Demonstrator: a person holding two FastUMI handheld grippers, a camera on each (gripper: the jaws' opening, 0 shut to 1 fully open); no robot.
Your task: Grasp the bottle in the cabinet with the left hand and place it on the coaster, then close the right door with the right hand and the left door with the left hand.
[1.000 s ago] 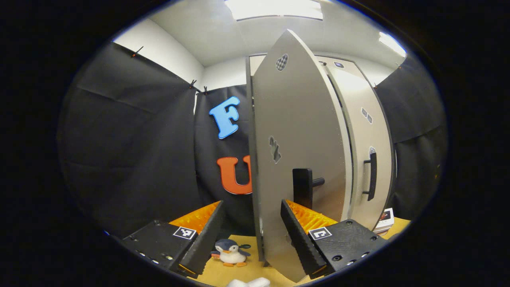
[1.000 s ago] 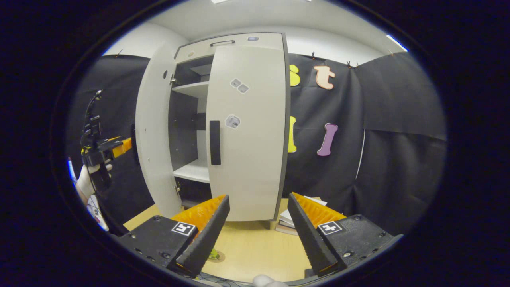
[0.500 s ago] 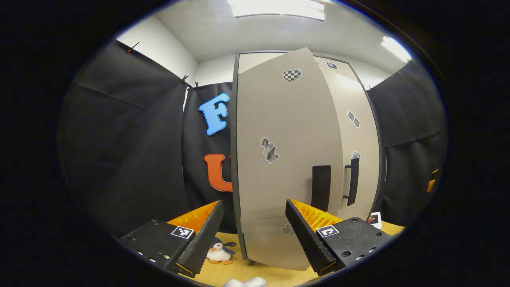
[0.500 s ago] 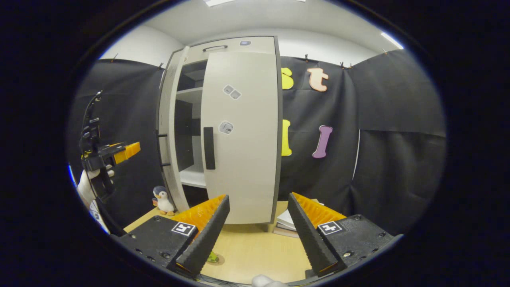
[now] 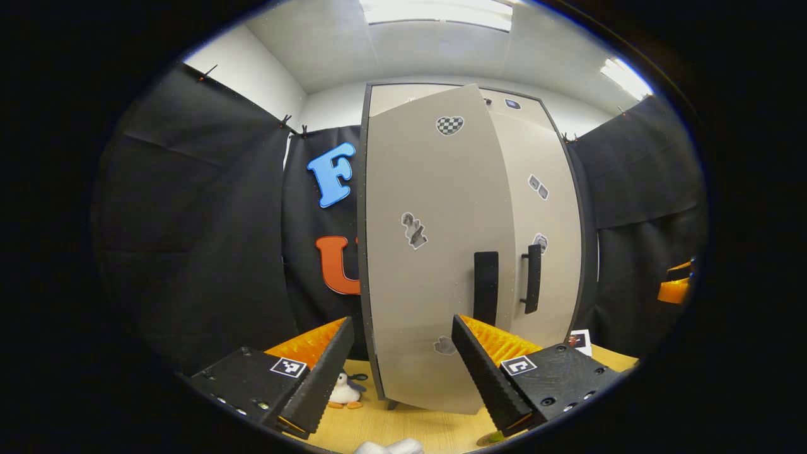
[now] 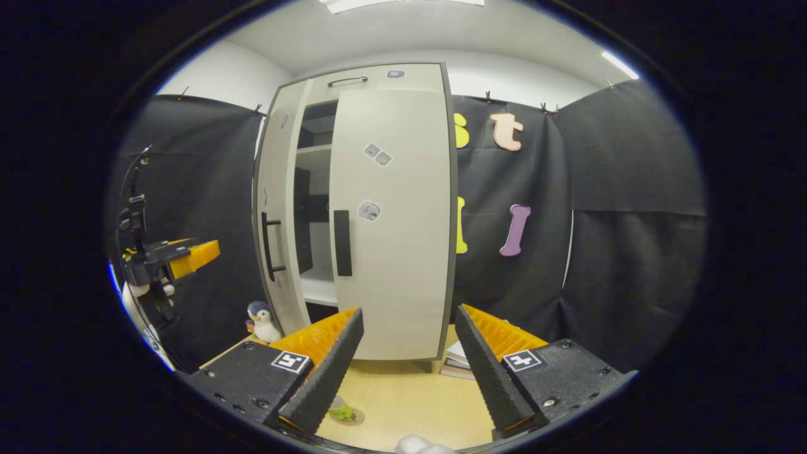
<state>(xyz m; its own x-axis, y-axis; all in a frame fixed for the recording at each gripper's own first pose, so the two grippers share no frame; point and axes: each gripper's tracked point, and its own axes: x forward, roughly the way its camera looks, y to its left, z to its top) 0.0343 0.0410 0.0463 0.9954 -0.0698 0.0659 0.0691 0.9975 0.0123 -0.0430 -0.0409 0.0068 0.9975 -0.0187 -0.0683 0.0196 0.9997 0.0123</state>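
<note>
A wooden table (image 6: 403,397) is carrying the cabinet (image 6: 378,82). The left gripper (image 5: 398,372) is gaping empty before the left door (image 5: 429,265), which has swung nearly shut. The right gripper (image 6: 403,369) is gaping empty, the bottle (image 6: 340,411) standing on its coaster (image 6: 359,416) beside its left finger.

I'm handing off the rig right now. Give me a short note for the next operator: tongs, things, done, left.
Left tongs: open, empty, facing the left door.
Right tongs: open, empty, facing the right door.
Bottle stands on the coaster on the table: done.
Right door looks shut.
Left door is ajar, with a gap onto the shelves.
Left: push the left door shut.
</note>
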